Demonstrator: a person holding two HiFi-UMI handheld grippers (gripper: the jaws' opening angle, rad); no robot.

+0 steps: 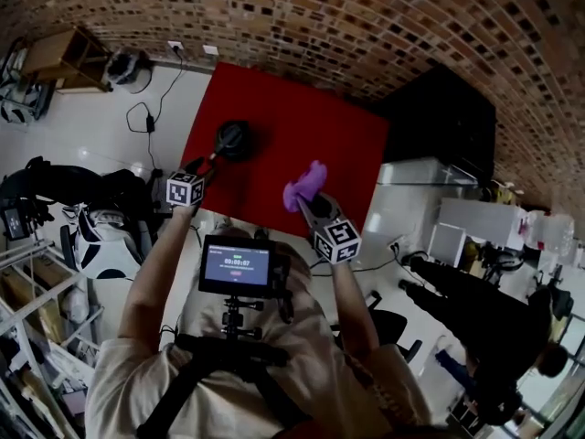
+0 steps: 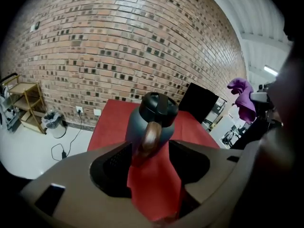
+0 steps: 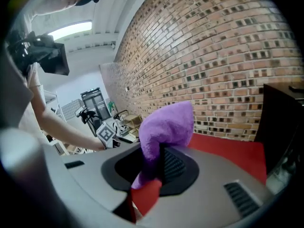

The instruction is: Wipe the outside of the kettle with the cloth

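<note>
We hold the left gripper (image 2: 150, 152) jaws apart, the kettle (image 2: 156, 114) handle between them, right gripper (image 3: 153, 167) clamped on the purple cloth (image 3: 167, 126)

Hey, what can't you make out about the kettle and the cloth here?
The kettle's base: left gripper view, behind the left gripper's body.
The purple cloth's pinched part: right gripper view, between the jaws.
The kettle's spout: head view, too small.
The monitor's text: head view, too small.

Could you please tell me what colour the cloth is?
Purple. The cloth shows best in the right gripper view.
</note>
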